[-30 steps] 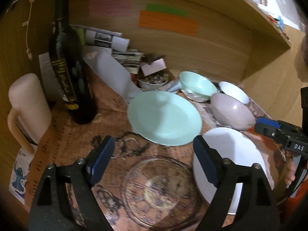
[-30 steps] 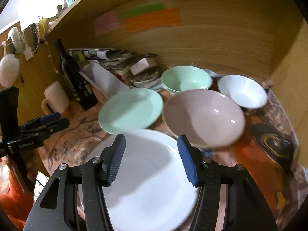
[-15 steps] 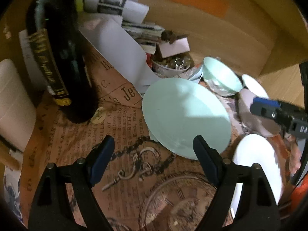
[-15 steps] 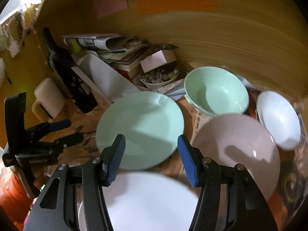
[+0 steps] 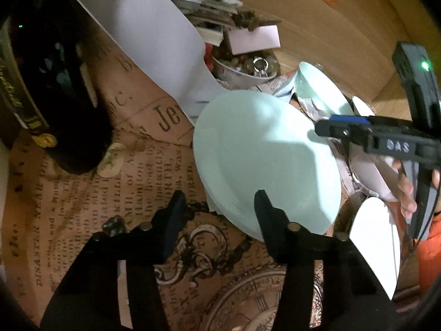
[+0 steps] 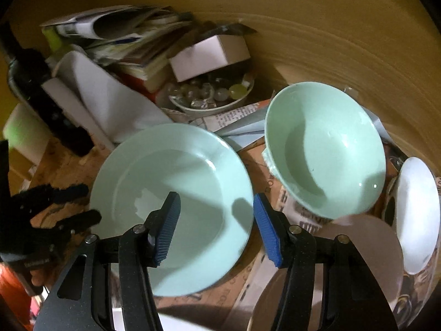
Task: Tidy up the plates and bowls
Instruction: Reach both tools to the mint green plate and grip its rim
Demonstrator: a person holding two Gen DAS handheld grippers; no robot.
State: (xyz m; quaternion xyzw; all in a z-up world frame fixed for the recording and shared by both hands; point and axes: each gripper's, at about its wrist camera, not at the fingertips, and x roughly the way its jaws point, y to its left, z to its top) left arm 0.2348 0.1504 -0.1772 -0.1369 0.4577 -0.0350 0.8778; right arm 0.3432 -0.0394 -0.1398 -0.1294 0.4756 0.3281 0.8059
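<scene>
Printed-paper surface (image 5: 82,201) before you, mint plate (image 6: 171,207) and mint bowl (image 6: 325,149) bare – small bowl (image 6: 212,93) holds glass beads, left tongs (image 5: 217,209) closing on nothing, right tongs (image 6: 216,220) parted, unladen.

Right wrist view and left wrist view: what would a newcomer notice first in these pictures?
First the mint green plate, lying flat in the middle of the printed paper cover, with both grippers over its near edge. The left gripper is closing, with nothing between its pads; the right gripper is open and empty. Right of the plate stands a mint green bowl, and at far left a dark bottle.
</scene>
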